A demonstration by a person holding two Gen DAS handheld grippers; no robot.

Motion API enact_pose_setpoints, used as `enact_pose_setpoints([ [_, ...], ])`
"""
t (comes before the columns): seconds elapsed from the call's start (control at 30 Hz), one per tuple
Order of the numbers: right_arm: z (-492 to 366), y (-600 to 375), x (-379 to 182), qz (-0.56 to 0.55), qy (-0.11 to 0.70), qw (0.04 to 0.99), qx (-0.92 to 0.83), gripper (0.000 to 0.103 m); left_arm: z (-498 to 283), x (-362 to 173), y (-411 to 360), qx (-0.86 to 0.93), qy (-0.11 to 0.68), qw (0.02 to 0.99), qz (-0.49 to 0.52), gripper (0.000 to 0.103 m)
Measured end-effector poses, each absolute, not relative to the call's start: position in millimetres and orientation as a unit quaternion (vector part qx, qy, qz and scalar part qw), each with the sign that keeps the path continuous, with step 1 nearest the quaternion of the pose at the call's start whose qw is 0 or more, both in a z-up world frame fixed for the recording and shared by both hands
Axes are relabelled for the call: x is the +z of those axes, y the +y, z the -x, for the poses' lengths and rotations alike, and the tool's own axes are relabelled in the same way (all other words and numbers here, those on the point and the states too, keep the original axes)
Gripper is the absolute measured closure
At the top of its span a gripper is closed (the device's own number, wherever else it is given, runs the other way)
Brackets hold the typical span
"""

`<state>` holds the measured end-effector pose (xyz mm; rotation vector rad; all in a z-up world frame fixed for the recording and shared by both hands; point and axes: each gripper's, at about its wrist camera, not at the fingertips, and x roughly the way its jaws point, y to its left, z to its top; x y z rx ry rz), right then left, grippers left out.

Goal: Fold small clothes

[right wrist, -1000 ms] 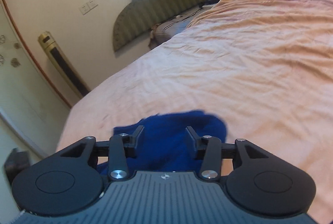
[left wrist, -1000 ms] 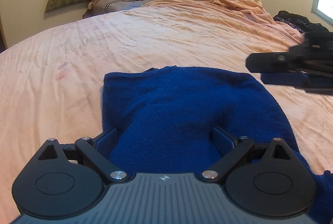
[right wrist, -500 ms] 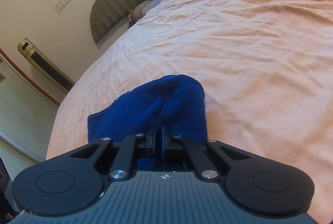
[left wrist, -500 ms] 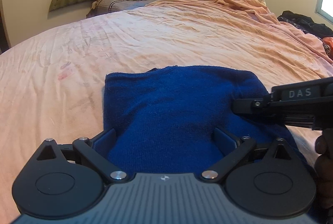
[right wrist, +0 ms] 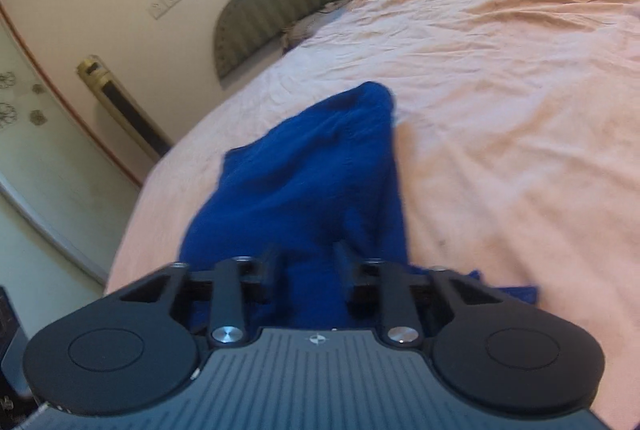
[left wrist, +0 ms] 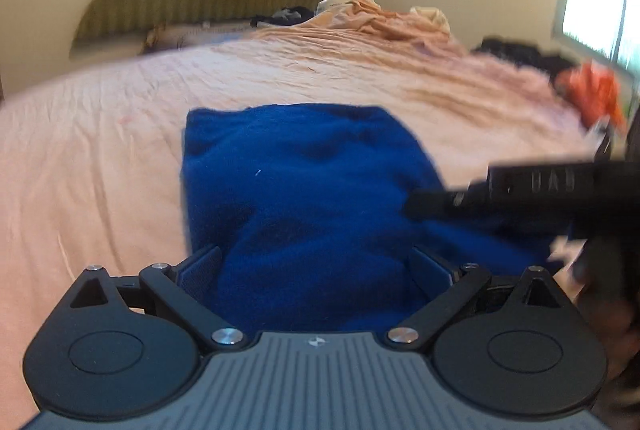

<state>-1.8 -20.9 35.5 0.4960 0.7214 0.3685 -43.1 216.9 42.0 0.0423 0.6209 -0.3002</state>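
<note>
On the pink bed sheet (left wrist: 100,134) lies one blue cloth (left wrist: 304,182), its near edge reaching between the widely spread fingers of the left gripper (left wrist: 316,270), which grip nothing. The right gripper (right wrist: 308,270) stands partly open, fingers apart, blue fabric between them; whether they touch it I cannot tell. Two grippers, one cloth.

One blue cloth (left wrist: 304,190) on one bed (left wrist: 100,158). Two tongs: left tongs (left wrist: 316,270) with two fingers spread wide, right tongs (right wrist: 308,278) with two fingers a bit apart. One pink sheet (right wrist: 520,78). One green headboard (left wrist: 208,2). One orange thing (left wrist: 596,94) far off. One dark pile (left wrist: 516,52) near it. Two bright windows (left wrist: 600,14). One tall gold box (right wrist: 120,106) by the wall.
</note>
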Motion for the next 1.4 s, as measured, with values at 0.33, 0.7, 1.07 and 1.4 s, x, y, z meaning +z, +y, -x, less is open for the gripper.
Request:
enact_pose_setpoints([
  [0.33, 113, -13, 54, -0.088, 0.297, 0.946, 0.092, 0.024, 106, 64, 248, -0.097, 0.317, 0.943, 0.023, 0.002],
  [0.7, 116, 4, 21, -0.004, 0.344, 0.939, -0.001, 0.0, 112, 36, 240, -0.031, 0.345, 0.937, -0.037, 0.0],
  [1.07, 109, 19, 16, -0.022, 0.347, 0.937, -0.022, 0.0, 108, 33, 247, -0.038, 0.348, 0.937, -0.02, 0.0],
  [1.4, 108, 23, 15, -0.014, 0.343, 0.939, -0.01, 0.0, 106, 31, 242, -0.031, 0.345, 0.938, -0.026, 0.0],
])
